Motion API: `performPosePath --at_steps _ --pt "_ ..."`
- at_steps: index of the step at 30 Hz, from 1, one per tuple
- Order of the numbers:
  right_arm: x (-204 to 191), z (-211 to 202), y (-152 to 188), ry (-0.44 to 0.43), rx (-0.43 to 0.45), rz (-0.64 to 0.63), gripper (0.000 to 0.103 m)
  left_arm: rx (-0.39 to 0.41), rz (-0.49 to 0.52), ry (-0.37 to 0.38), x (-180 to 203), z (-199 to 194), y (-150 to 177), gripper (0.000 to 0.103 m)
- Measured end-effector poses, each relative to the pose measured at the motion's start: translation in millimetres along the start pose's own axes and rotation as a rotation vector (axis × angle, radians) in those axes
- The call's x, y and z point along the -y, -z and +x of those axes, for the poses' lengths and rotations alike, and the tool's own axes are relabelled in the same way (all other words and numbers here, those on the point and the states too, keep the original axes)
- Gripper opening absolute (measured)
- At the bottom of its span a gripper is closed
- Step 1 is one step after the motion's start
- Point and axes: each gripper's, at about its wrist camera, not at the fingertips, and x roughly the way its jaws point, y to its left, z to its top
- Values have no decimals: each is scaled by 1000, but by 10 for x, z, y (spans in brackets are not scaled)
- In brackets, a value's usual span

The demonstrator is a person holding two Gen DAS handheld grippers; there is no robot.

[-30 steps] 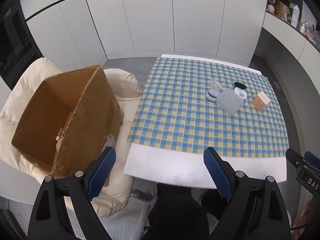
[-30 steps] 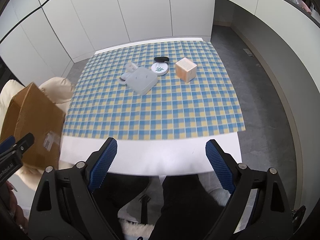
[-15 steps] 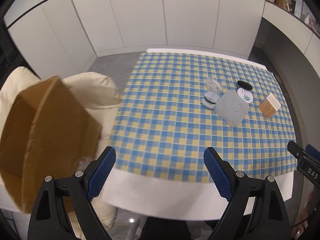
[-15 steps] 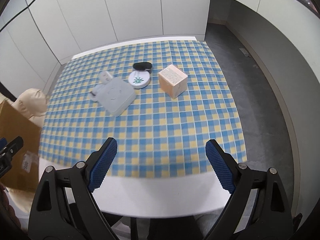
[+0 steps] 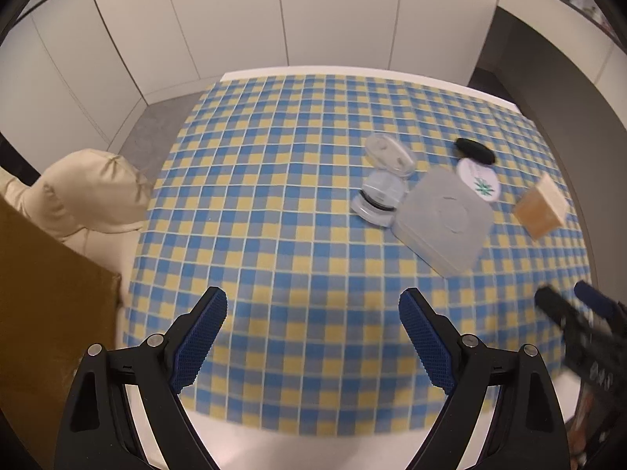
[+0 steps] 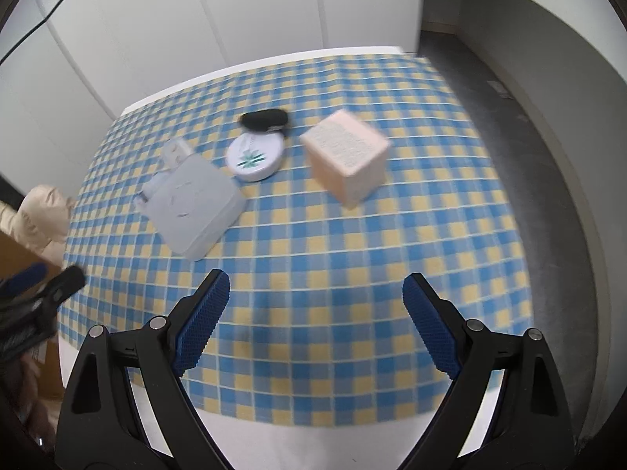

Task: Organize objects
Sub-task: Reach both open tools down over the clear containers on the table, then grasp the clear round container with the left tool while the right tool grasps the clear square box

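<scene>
A small cluster of objects lies on a surface (image 5: pixel 450 82) covered with a blue and yellow checked cloth (image 6: pixel 313 258), ahead of both tools.

Nearest the left tool (image 5: pixel 312 313), ahead and to its right, is a flat translucent grey case (image 5: pixel 443 221), square with rounded corners. Touching the case's far left side are a small clear round container (image 5: pixel 378 199) lying on its side and, just beyond it, a clear oval lid (image 5: pixel 390 155). At the case's far right corner sits a white round tin (image 6: pixel 255 155) with a green leaf print, and a black oval object (image 6: pixel 264 119) touches the tin's far edge. A peach-coloured cube-shaped box (image 6: pixel 347 156) stands apart, straight ahead of the right tool (image 6: pixel 316 293) and slightly blurred.

Both tools hang above the near part of the cloth with their blue-padded fingers spread wide and nothing between them. Each tool shows at the edge of the other's view, blurred.

To the left of the left tool, beside the surface, are a brown cardboard box (image 5: pixel 47 313) and a cream cushioned seat (image 5: pixel 94 192). White cabinet doors (image 5: pixel 333 11) stand beyond the surface's far edge.
</scene>
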Motion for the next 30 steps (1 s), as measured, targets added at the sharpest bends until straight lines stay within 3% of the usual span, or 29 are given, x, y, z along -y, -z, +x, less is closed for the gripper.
performPosePath --at_steps 5,8,12,16,17,22,24,30 --pt "-298 173 -33 -107 31 -128 92 -33 -27 3 -76 237 -80 90" --pt "-566 228 -134 -168 81 -269 92 -50 -38 6 -125 327 -69 90" --pt "-926 381 -275 -153 123 -487 92 -75 -49 18 -167 415 -31 90" --pt "-1115 608 -349 -166 78 -610 93 -88 -61 -11 -240 497 -30 90" --pt "-1130 666 -359 -168 65 -623 98 -89 -70 -2 -264 507 -37 90" --pt "-1200 835 -319 -165 51 -638 97 -98 -92 19 -349 569 -49 90" --pt "-1218 858 -278 -143 53 -637 89 -91 -79 19 -335 569 -57 90" --pt "-1097 799 -238 -109 64 -540 86 -72 -55 53 -284 597 -49 90"
